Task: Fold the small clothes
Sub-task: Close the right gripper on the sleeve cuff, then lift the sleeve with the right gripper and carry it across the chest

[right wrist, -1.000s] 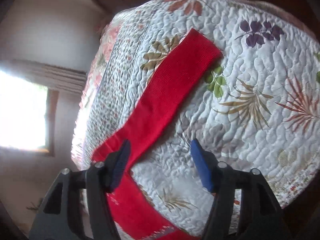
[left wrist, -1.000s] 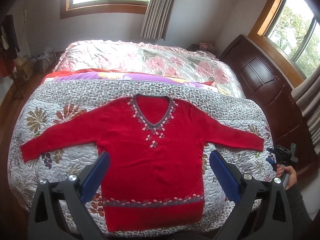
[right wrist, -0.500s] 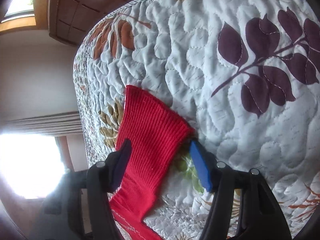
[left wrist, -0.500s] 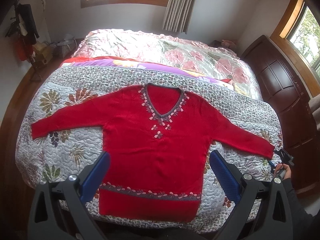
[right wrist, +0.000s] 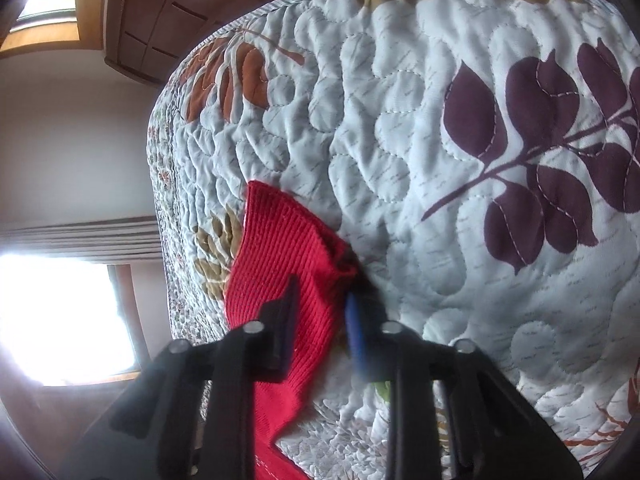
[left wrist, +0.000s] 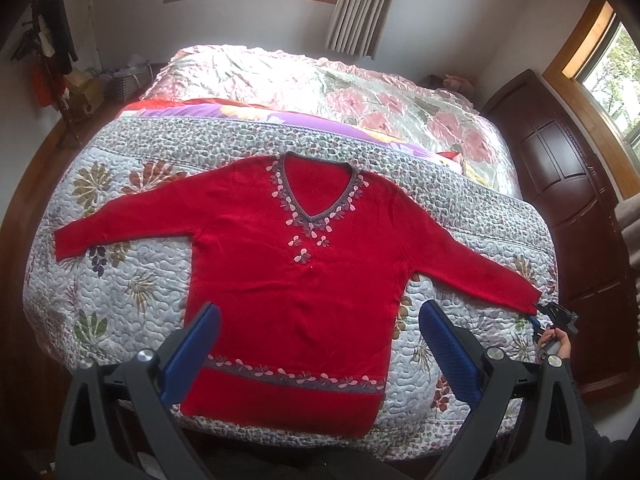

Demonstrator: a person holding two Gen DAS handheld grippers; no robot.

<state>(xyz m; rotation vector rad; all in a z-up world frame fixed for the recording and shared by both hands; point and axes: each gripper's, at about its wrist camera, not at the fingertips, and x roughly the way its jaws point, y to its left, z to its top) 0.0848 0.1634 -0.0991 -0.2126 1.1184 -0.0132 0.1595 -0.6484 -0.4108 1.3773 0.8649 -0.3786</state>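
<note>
A red V-neck sweater (left wrist: 296, 264) with leaf trim lies flat, front up, on the quilted bedspread (left wrist: 120, 280), both sleeves spread out. My left gripper (left wrist: 316, 344) hovers open above the sweater's lower body, touching nothing. At the far right a hand holds my right gripper (left wrist: 550, 316) at the right sleeve's cuff (left wrist: 520, 292). In the right wrist view the right gripper (right wrist: 320, 316) is shut on that red ribbed cuff (right wrist: 280, 248), which bunches slightly between the fingers.
The bed's far half carries a pink floral cover (left wrist: 340, 92). A dark wooden footboard (left wrist: 568, 184) runs along the bed's right side. Windows with curtains (left wrist: 356, 4) line the back wall. Clutter and a basket (left wrist: 124, 84) stand at the back left.
The right gripper's fingers closed in on the sleeve cuff and now pinch it. The left gripper pulled back a little, so more of the bed shows.
</note>
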